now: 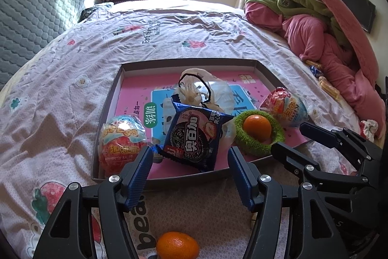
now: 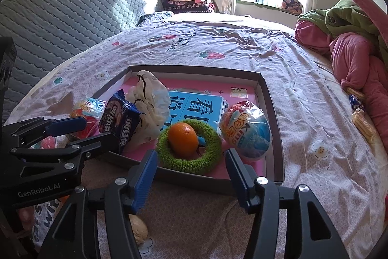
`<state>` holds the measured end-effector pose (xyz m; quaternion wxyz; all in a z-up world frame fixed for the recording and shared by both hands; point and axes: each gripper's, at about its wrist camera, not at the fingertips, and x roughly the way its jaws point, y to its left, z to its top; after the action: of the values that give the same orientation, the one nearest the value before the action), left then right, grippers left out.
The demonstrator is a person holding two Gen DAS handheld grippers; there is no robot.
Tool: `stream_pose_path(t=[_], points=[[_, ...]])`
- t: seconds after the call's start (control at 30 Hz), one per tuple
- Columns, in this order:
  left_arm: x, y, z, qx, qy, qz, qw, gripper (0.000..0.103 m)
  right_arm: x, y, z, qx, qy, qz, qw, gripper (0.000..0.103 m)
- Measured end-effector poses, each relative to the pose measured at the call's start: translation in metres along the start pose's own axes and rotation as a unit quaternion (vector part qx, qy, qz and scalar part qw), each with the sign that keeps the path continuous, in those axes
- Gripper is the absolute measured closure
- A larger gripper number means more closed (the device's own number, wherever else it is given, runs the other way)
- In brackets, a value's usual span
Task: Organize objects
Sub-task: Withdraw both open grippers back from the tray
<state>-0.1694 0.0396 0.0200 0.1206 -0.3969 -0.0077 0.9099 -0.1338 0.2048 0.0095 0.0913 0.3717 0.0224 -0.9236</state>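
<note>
Six items fill the tray (image 1: 110, 98); one orange (image 1: 177, 245) and a walnut (image 2: 138, 229) remain on the bed (image 1: 169, 35); left gripper (image 1: 190, 159) and right gripper (image 2: 191, 163) both gape, empty.

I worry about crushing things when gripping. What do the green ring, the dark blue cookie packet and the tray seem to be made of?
Green ring: looks like soft, fuzzy fabric or bristly plush; matte, tufted surface. Dark blue cookie packet: thin glossy plastic film, with crimped edges and a sheen. Tray: probably cardboard; thin, straight, dull grey-brown walls with folded corners and a printed pink floor.
</note>
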Motion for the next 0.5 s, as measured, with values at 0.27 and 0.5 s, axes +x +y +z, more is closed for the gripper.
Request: stream_pose_path(t=[0.27, 0.5], points=[[-0.026, 0.004, -0.001, -0.014, -0.034, -0.002, 0.9993, 0.034, -0.012, 0.0, 0.0, 0.003, -0.018, -0.008, 1.0, 0.04], [-0.04, 0.017, 0.0, -0.039, -0.048, -0.008, 0.998, 0.033, -0.029, 0.005, 0.0, -0.002, -0.043, -0.006, 0.999, 0.038]])
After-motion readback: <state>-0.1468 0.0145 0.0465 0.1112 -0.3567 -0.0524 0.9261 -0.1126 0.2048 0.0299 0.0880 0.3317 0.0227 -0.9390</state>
